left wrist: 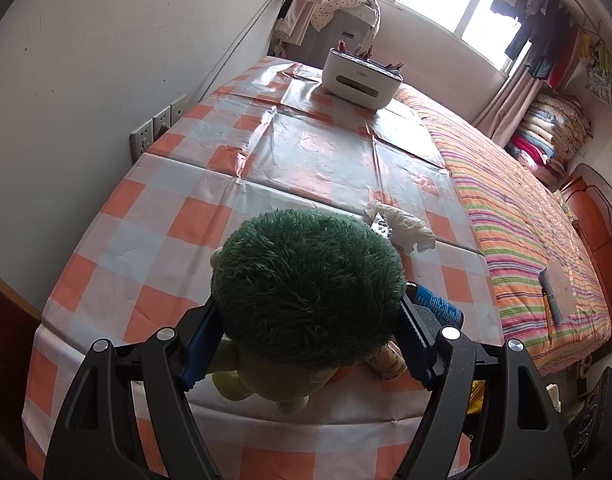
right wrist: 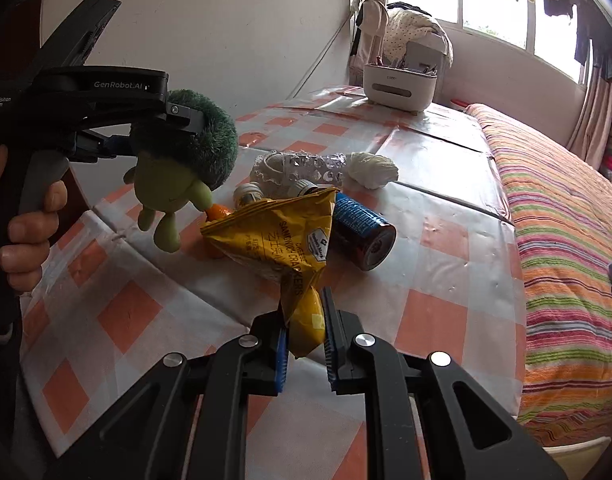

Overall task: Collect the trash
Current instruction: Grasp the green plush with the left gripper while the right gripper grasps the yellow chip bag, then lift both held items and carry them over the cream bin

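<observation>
My left gripper is shut on a green plush broccoli toy and holds it above the checkered table; it also shows in the right wrist view. My right gripper is shut on a yellow cracker bag, lifted just off the table. A dark blue can lies on its side behind the bag. A crumpled white tissue, a clear plastic wrapper, a small bottle and an orange bit lie beyond.
A white organizer box stands at the table's far end. A bed with a striped cover runs along the right, with a notebook and pen on it. A wall with sockets is on the left.
</observation>
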A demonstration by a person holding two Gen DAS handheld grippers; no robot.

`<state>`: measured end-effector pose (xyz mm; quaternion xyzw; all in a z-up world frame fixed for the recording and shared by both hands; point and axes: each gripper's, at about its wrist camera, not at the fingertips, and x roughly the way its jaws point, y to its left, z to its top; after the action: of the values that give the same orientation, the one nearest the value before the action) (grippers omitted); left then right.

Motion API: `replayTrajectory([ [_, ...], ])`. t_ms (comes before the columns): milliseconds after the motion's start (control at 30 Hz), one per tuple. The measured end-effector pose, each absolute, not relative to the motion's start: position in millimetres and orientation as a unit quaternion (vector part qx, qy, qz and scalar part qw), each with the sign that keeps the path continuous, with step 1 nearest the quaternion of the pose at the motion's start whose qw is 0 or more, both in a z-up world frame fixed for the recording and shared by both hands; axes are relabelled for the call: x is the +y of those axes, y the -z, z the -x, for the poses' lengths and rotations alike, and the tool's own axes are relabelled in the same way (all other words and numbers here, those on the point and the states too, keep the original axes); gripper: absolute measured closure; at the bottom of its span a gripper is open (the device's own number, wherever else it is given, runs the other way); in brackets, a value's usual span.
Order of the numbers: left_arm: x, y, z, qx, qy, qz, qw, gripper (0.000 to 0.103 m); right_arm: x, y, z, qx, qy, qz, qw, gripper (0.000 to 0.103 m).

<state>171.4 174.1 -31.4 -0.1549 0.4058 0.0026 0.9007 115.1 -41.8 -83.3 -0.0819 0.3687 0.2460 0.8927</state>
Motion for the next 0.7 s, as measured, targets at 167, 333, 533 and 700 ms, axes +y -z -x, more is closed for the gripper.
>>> replayTrajectory([
  [167, 147, 31, -164, 0.407, 0.019, 0.137, 0.903, 0.029, -71, 82, -99, 0.366, -0.232, 0.053, 0.900, 0.089],
  [333, 118, 28, -153, 0.402, 0.042, 0.114, 0.907, 0.029, -99, 80, -88, 0.362, -0.213, 0.020, 0.907, 0.089],
  [533, 83, 30, -140, 0.404, 0.070, 0.090, 0.908, 0.029, -133, 75, -72, 0.351, -0.193, -0.017, 0.916, 0.089],
  [700, 51, 35, -130, 0.406, 0.092, 0.058, 0.908, 0.029, -156, 72, -61, 0.343, -0.174, -0.038, 0.922, 0.089],
])
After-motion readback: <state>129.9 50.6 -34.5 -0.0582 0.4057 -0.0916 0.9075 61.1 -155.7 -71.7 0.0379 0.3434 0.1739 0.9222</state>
